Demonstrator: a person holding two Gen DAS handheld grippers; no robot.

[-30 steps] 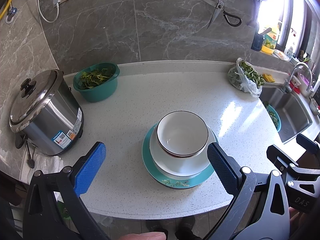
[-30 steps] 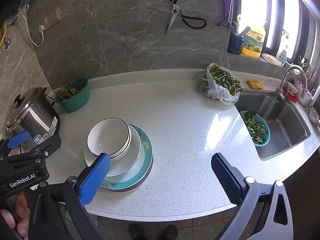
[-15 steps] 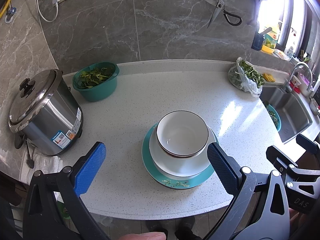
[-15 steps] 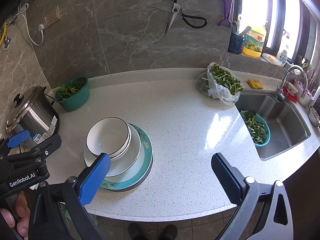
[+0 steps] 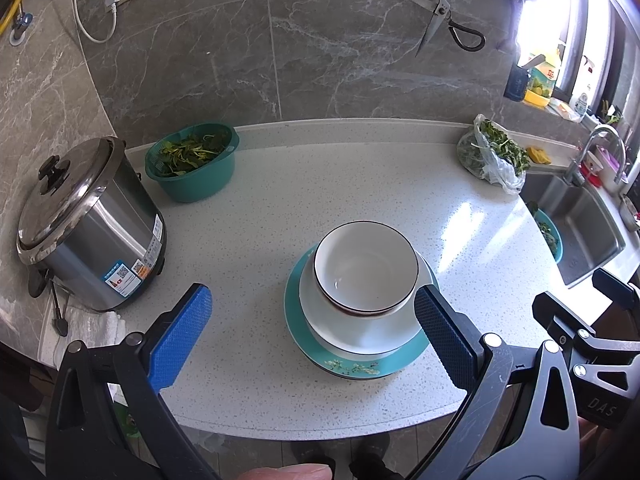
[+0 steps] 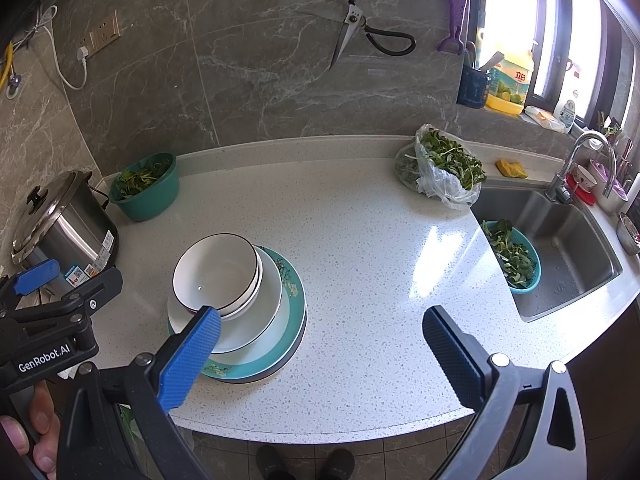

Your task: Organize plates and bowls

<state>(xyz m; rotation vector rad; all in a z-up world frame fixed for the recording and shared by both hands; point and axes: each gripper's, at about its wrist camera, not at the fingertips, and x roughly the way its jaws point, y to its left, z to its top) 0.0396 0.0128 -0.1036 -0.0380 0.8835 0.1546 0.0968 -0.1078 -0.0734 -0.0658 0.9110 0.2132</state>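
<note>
A white bowl with a dark rim (image 5: 366, 266) (image 6: 216, 274) sits nested on another bowl, on a white plate (image 5: 352, 330) (image 6: 264, 308), which lies on a teal flowered plate (image 5: 360, 368) (image 6: 296, 312) near the counter's front edge. My left gripper (image 5: 312, 334) is open and empty, held near the counter's front edge just short of the stack, which lies ahead toward its right finger. My right gripper (image 6: 320, 354) is open and empty, to the right of the stack; its left finger overlaps the stack's near edge in view.
A steel rice cooker (image 5: 84, 224) (image 6: 60, 224) stands at the left. A teal basin of greens (image 5: 192, 164) (image 6: 146, 184) sits behind it. A bag of greens (image 6: 440, 168) lies by the sink (image 6: 560, 240), which holds a teal colander (image 6: 514, 256). Scissors (image 6: 360, 28) hang on the wall.
</note>
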